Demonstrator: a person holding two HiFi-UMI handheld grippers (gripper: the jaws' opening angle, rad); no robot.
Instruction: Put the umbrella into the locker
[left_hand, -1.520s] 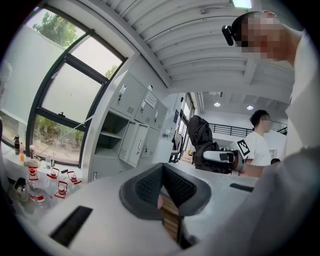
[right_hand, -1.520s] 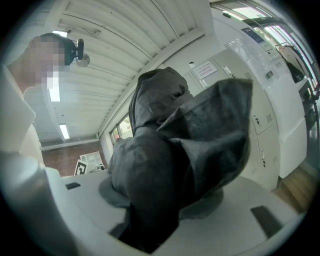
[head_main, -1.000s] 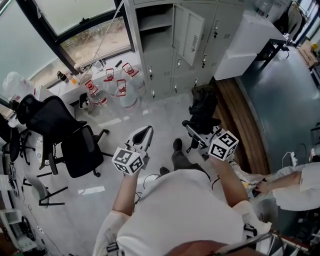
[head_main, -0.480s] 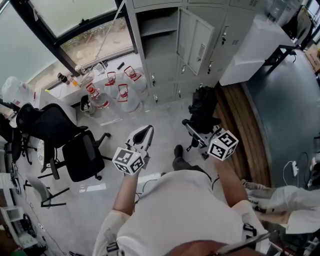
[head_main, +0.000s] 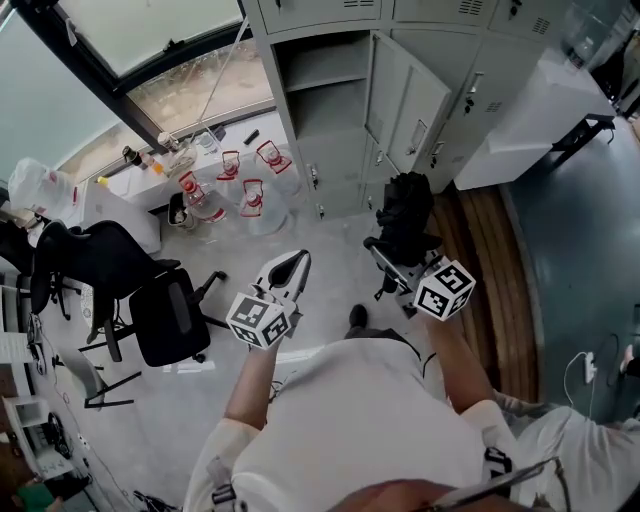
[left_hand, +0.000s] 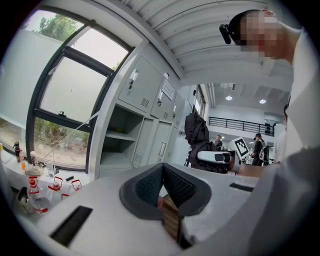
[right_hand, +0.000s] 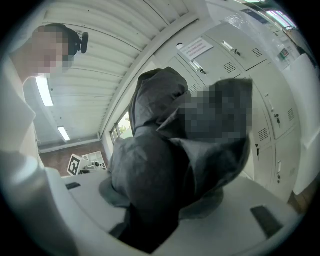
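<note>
Right hand-held gripper (head_main: 398, 265) tight on black umbrella (head_main: 405, 210), left hand-held gripper (head_main: 288, 263) closed and empty, locker (head_main: 325, 110) open.

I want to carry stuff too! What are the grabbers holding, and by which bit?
The right gripper clamps the folded black umbrella by its bunched fabric. The left gripper is shut, holding nothing.

You have no text, number or brand that can be read in any view. One white notice (right_hand: 195, 48) is stuck on an upper locker door (right_hand: 225, 67), far side, seen in the right gripper view. Its lines of print are too small to make out. The red-marked water jugs (head_main: 250, 196) by the far left window show no legible lettering.
</note>
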